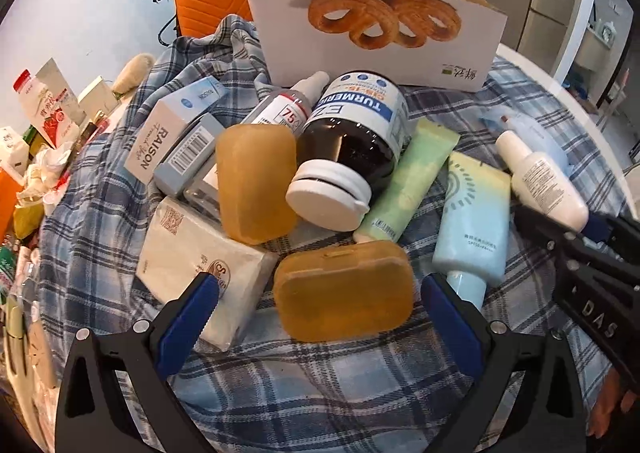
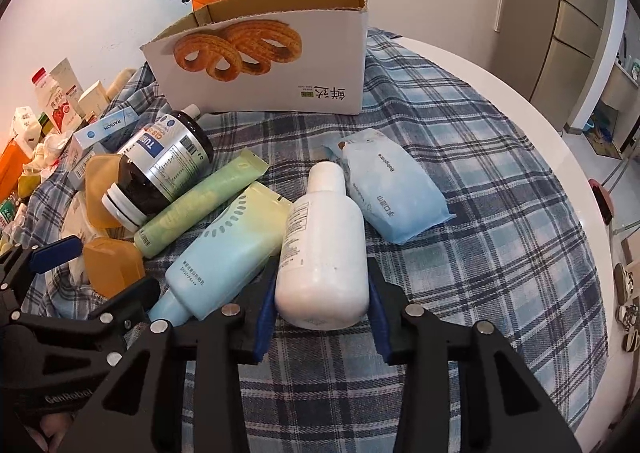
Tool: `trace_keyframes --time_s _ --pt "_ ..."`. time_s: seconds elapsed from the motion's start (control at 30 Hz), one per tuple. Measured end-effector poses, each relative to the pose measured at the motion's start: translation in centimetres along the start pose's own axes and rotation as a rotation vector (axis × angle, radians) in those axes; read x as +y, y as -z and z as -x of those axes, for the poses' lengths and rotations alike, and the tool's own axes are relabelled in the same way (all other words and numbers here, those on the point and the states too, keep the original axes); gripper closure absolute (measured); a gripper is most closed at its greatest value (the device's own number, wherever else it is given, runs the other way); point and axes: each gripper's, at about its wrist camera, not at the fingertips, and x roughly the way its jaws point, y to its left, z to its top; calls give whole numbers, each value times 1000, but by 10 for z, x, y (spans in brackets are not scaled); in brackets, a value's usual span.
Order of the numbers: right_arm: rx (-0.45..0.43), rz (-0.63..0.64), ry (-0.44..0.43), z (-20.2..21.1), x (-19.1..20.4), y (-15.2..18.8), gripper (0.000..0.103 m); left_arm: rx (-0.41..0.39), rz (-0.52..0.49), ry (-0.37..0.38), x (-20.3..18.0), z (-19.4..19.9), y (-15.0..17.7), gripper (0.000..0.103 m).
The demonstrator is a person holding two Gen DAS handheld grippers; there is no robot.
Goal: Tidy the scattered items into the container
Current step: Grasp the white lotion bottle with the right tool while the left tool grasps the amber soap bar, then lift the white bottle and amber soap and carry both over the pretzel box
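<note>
Right gripper point(image 2: 322, 327) was clamped on the base of the white bottle point(image 2: 322, 245), lower centre of the right-wrist frame; left gripper point(image 1: 320, 317) stood with fingers apart, the amber soap case point(image 1: 344, 289) between them, untouched as far as visible. Only the right view showed the blue wipes pack point(image 2: 394, 193) beside the bottle. Cardboard box point(image 1: 376, 37) stood at top centre on the plaid cloth point(image 1: 300, 393), with the turmeric jar point(image 1: 352, 141) and two tubes crowding the space between.

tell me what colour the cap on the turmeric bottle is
White; the cap on the dark turmeric bottle shows best in the left wrist view.
</note>
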Motion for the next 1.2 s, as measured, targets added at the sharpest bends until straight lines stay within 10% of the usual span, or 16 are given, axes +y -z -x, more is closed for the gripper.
trace_keyframes --time_s 0.33,0.67,1.2 --pt "-21 13 10 8 1 -1 65 -18 -7 -50 -1 4 -2 37" --pt "-60 28 7 26 4 -4 65 -17 60 72 19 22 -1 37" --pt "-181 80 -51 69 16 -45 65 -177 -10 40 22 81 -38 37"
